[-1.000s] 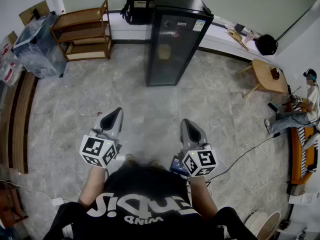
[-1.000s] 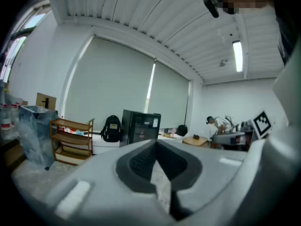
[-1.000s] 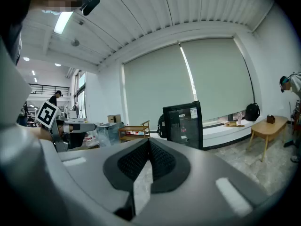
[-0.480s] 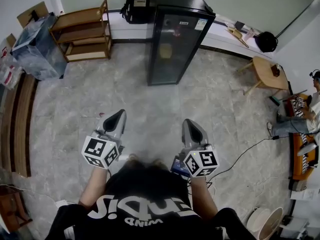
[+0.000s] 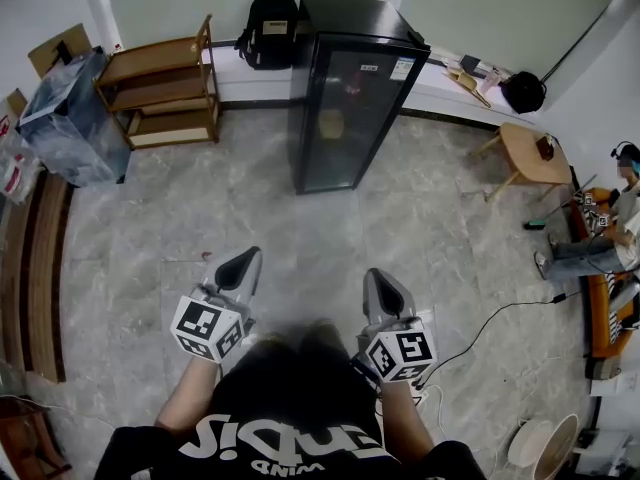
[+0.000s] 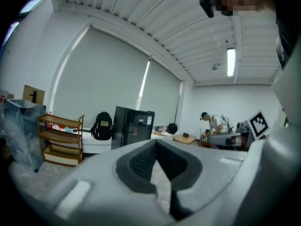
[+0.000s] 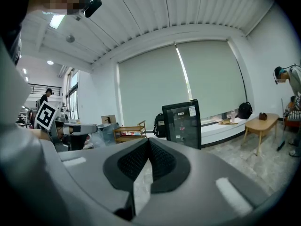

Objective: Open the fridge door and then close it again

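Both closed and empty, left claw [image 5: 249, 257] and right claw [image 5: 373, 275]; fridge [image 5: 356, 20] stands well apart, door [image 5: 336, 118] shut.

The fridge [image 5: 350, 93] is standing against the far wall, well ahead of the left gripper [image 5: 245, 260] and right gripper [image 5: 378, 278]. A backpack [image 5: 268, 30] is sitting on the ledge [image 5: 445, 90] just left of the fridge, a shelf unit [image 5: 165, 80] is standing further left, and a small desk [image 5: 530, 153] is standing to the right.
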### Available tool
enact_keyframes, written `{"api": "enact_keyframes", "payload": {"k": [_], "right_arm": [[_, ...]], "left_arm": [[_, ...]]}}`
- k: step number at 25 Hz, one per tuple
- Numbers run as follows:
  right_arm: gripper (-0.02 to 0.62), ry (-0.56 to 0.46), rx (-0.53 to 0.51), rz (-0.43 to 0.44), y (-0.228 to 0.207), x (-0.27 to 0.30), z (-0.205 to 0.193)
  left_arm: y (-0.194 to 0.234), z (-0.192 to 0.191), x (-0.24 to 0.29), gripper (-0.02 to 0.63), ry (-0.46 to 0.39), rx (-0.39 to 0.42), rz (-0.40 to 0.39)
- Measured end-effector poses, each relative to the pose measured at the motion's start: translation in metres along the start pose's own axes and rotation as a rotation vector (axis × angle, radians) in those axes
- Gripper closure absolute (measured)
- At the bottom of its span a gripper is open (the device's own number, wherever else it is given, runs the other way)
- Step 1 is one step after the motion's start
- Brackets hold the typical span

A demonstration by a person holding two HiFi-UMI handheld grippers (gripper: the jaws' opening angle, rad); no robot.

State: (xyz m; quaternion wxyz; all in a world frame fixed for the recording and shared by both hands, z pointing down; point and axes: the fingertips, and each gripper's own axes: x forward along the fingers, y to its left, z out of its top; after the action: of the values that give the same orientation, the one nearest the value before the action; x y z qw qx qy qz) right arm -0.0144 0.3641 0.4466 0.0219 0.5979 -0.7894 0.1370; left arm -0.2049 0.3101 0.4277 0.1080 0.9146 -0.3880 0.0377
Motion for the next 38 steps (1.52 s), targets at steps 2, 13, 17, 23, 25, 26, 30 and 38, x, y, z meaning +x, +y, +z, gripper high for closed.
{"api": "enact_keyframes", "payload": {"k": [2, 13, 17, 23, 25, 26, 30, 38], "right_arm": [[0.597, -0.002, 0.004, -0.014, 0.002, 0.004, 0.002], [0.597, -0.029, 0.012, -0.021, -0.009, 0.033, 0.006], [0.598, -0.034, 0.027, -0.026, -0.021, 0.051, 0.007], [0.597, -0.038, 0.036, -0.028, -0.043, 0.087, 0.011], [0.597, -0.041, 0.034, -0.028, -0.049, 0.100, 0.013], [0.597, -0.040, 0.033, -0.027, -0.053, 0.106, 0.014], [0.597, -0.024, 0.033, -0.026, -0.074, 0.132, 0.024], [0.597, -0.010, 0.028, 0.006, -0.115, 0.199, 0.064]], "left_arm": [[0.006, 0.004, 0.000, 0.604, 0.000, 0.003, -0.006], [0.027, 0.012, 0.032, 0.604, -0.013, -0.009, -0.023], [0.036, 0.015, 0.050, 0.604, -0.014, -0.014, -0.039], [0.060, 0.018, 0.084, 0.604, -0.020, -0.019, -0.035], [0.070, 0.019, 0.096, 0.604, -0.025, -0.030, -0.032], [0.075, 0.020, 0.103, 0.604, -0.026, -0.034, -0.030], [0.087, 0.029, 0.134, 0.604, -0.028, -0.044, -0.026], [0.119, 0.059, 0.202, 0.604, -0.030, -0.067, 0.008]]}}
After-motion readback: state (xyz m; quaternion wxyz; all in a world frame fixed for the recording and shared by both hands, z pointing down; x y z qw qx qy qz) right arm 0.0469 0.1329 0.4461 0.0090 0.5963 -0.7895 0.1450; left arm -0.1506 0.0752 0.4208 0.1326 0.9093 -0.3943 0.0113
